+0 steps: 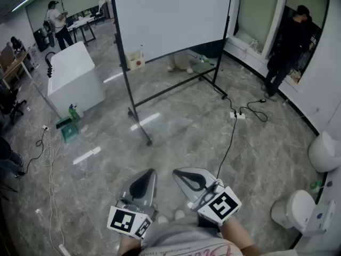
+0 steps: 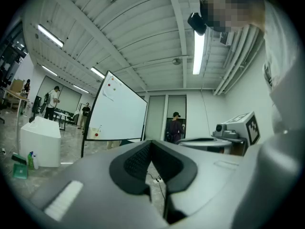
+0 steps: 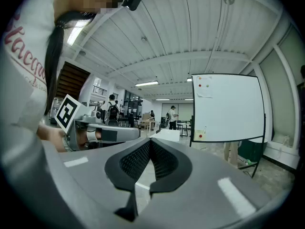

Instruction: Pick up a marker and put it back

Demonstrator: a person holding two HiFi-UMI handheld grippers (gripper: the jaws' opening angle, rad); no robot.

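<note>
Pale and thin, what looks like a marker [image 1: 141, 50] stands in a small box [image 1: 137, 63] at the lower edge of the whiteboard [image 1: 170, 15], well apart from the 2 grippers. Left gripper [image 1: 149, 174] and right gripper [image 1: 178, 174] hover above the floor [image 1: 186, 127], jaws together, nothing between them.

Bright, even light from ceiling tubes [image 2: 198, 51]; glare streaks on glossy floor [image 1: 186, 122]; 2 gripper views fisheye, dark corners.

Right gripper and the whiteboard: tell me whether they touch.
Apart. The head view shows the right gripper low in the picture, with a wide stretch of floor between it and the whiteboard.
</note>
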